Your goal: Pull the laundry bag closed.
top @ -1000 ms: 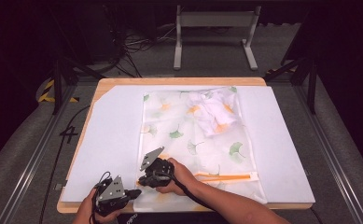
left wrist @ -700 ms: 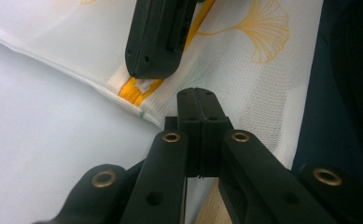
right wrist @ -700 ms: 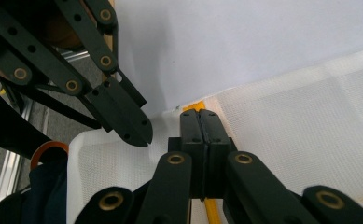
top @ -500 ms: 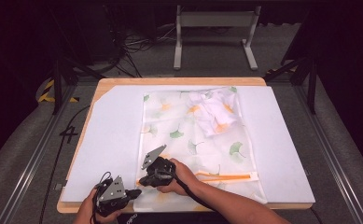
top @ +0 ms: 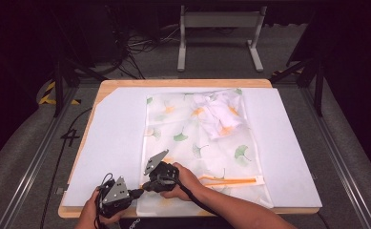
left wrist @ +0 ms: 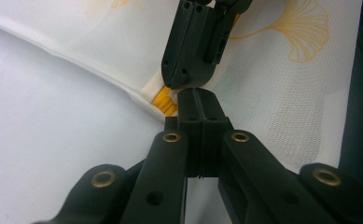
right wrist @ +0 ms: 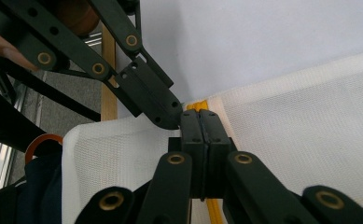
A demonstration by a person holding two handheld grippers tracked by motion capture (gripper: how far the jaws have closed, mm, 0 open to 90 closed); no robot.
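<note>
Clearly soft and limp, the mesh laundry bag (top: 197,143) lies flat on the white mat (top: 116,143), and both the left gripper (left wrist: 195,100) and right gripper (right wrist: 198,122), tips touching, are clenched on its orange zipper (left wrist: 165,103) end, probably the firmest hold.

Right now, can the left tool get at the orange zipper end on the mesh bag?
Probably yes: the left tool, jaws shut, sits right beside the orange zipper end at the mesh bag corner, though the right tool crowds that spot.
</note>
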